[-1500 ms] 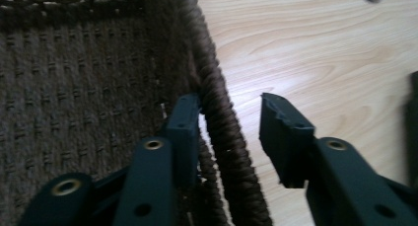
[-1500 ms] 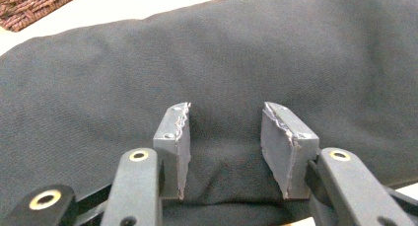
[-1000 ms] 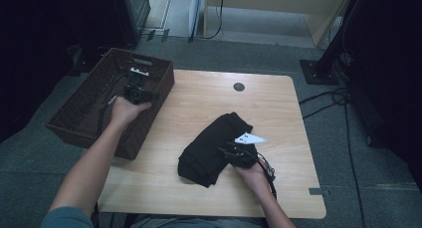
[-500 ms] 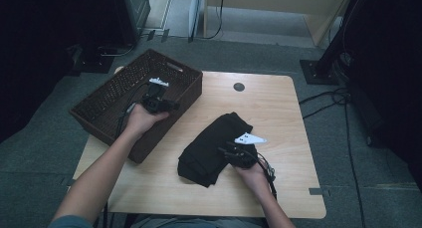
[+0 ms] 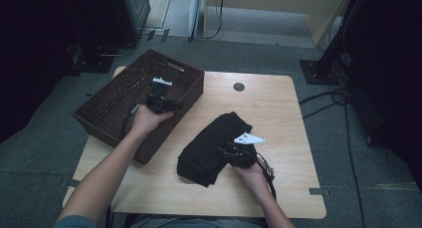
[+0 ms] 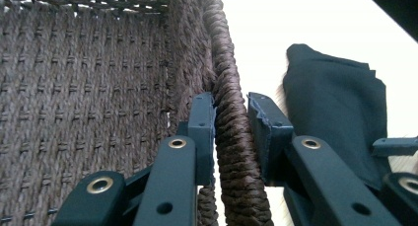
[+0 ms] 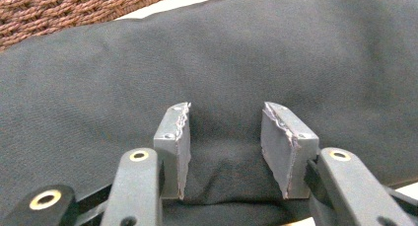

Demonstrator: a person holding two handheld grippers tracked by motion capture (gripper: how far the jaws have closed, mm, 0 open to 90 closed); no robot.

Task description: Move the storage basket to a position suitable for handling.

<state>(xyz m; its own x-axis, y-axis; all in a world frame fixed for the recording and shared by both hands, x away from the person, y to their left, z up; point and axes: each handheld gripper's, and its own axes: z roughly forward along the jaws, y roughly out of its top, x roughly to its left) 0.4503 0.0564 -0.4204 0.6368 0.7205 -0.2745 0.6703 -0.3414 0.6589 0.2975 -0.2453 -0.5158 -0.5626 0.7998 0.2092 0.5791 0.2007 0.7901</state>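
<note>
1. Step in hand, by the look of it: basket (image 5: 119, 96) being drawn close for loading. Left tool (image 6: 230, 132) clamped on the woven rim, one pad inside, one outside.
2. Right tool (image 7: 224, 147) pinching a bunched fold of the folded black cloth (image 5: 214, 148) lying mid-desk (image 5: 278, 103), just beside the basket.
3. Next, probably: lift cloth without unfolding, carry over the rim, lower inside.

You see a dark brown woven basket (image 5: 124, 96), its braided rim chocolate in the left gripper view, at the upper left of the high view. At centre lies a plain black folded cloth (image 5: 211, 148) on a pale wood-grain table (image 5: 283, 108). Your grippers' jaws are black with brass rivets.
</note>
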